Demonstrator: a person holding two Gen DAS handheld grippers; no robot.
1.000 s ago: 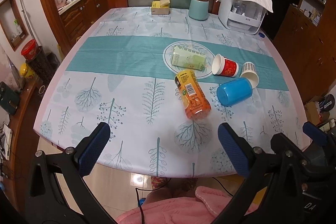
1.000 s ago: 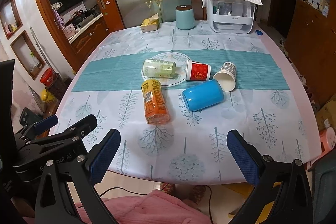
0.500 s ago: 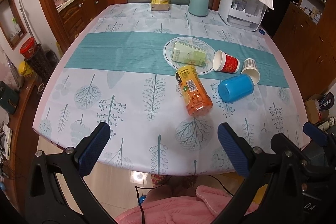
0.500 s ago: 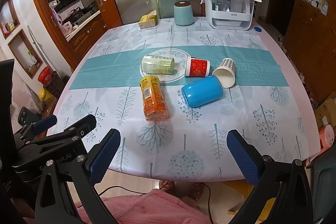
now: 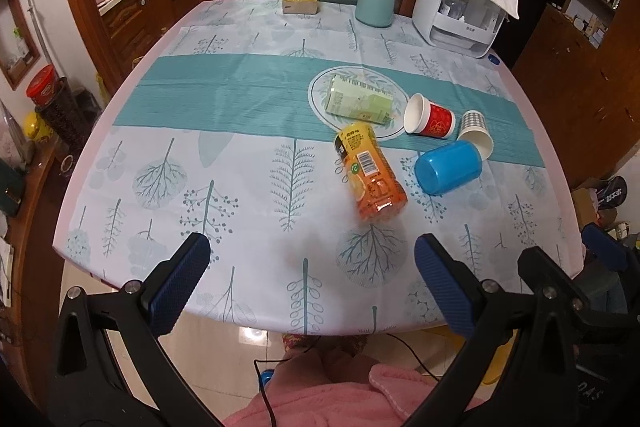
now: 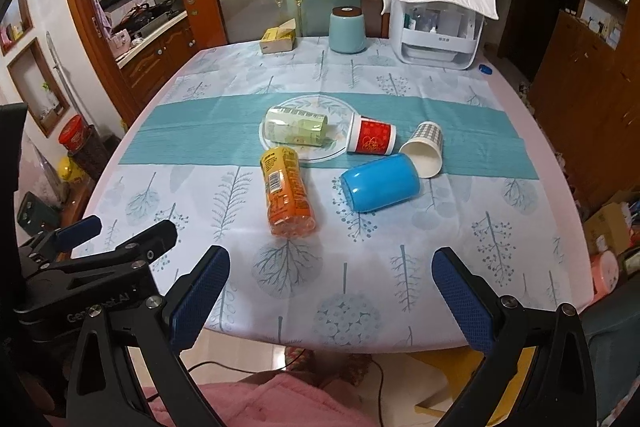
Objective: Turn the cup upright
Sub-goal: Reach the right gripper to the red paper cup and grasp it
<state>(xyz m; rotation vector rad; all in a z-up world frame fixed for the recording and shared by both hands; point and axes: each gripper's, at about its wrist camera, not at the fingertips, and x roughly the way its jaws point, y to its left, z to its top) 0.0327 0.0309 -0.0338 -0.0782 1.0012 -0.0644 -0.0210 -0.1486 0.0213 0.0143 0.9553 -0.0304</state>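
Three cups lie on their sides near the table's middle right: a blue plastic cup [image 5: 448, 167] [image 6: 380, 183], a red paper cup [image 5: 430, 115] [image 6: 372, 135] and a checked paper cup [image 5: 474, 135] [image 6: 424, 149]. My left gripper [image 5: 308, 283] is open and empty above the table's near edge. My right gripper [image 6: 332, 291] is open and empty, also at the near edge, well short of the cups. The left gripper also shows at the left of the right wrist view [image 6: 116, 247].
An orange bottle [image 5: 370, 173] [image 6: 286, 193] and a pale green bottle [image 5: 358, 103] [image 6: 296, 127] lie on their sides left of the cups. At the far edge stand a teal canister [image 6: 347, 29], a white appliance [image 6: 436, 27] and a tissue box [image 6: 278, 37].
Both grippers have moved forward toward the table; the objects look larger and closer. Nothing on the table has moved.
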